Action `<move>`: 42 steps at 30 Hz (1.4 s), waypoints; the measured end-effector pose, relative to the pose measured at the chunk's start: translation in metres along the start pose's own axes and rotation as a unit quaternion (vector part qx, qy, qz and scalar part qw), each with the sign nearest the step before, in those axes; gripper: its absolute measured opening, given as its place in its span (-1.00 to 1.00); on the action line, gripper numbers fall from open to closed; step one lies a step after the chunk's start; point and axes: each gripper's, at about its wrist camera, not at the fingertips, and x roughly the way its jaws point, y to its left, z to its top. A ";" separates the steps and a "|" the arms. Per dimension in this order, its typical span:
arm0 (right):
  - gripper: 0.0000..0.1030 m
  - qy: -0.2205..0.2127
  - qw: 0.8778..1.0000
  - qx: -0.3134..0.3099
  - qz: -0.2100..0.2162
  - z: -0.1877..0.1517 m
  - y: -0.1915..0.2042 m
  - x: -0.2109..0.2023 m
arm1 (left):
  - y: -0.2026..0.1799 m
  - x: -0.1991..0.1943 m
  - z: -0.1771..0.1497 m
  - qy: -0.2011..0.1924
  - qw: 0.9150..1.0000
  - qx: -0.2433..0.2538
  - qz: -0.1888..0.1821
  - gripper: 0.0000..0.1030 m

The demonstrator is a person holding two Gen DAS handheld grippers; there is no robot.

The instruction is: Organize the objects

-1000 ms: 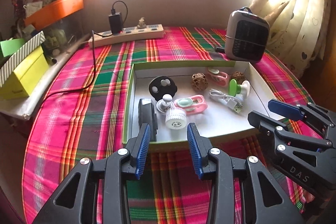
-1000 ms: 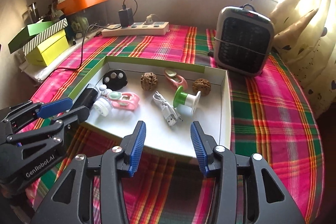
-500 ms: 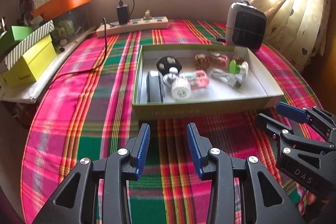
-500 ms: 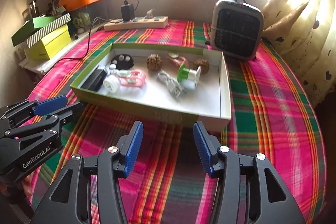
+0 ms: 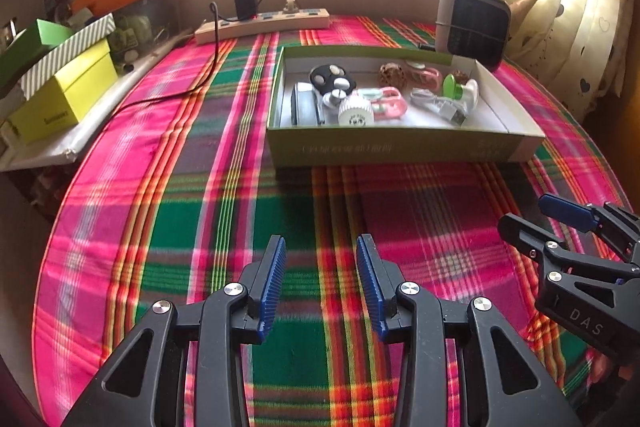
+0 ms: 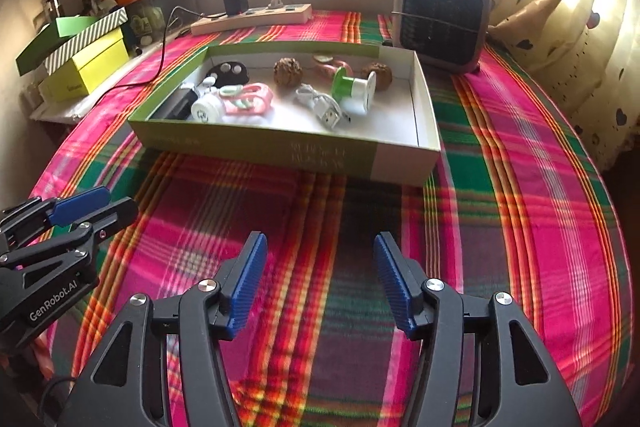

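Note:
A shallow green-and-white box (image 5: 400, 147) (image 6: 288, 147) rests on the plaid tablecloth. Inside lie a black paw-print piece (image 5: 332, 79), a dark flat block (image 5: 304, 105), a white round cap (image 6: 205, 109), a pink and mint clip (image 6: 248, 99), a white cable (image 6: 324, 105), a green and white spool (image 6: 352, 87) and two walnuts (image 6: 287, 69). My left gripper (image 5: 320, 281) hovers open over bare cloth, well short of the box. My right gripper (image 6: 320, 279) is beside it, its jaws opening, with nothing between them.
A grey heater (image 6: 440, 23) stands behind the box at the right. A power strip (image 5: 264, 23) with a black charger lies at the back. Yellow and striped boxes (image 5: 60, 95) sit on a ledge at the left. Curtains (image 5: 580, 7) hang at the right.
Both grippers have pulled back from the box, which now sits farther off in both views. The right gripper's jaws have spread wider. The left jaws kept their gap.

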 end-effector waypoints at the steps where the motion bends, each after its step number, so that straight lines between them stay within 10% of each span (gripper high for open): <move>1: 0.10 0.002 1.000 -0.003 -0.002 -0.002 0.000 0.000 | 0.000 0.000 -0.002 0.002 1.000 0.001 -0.001 -0.32; 42: 0.54 0.012 1.000 0.010 -0.021 -0.027 -0.001 -0.014 | -0.007 -0.009 -0.019 -0.006 1.000 -0.007 0.005 -0.15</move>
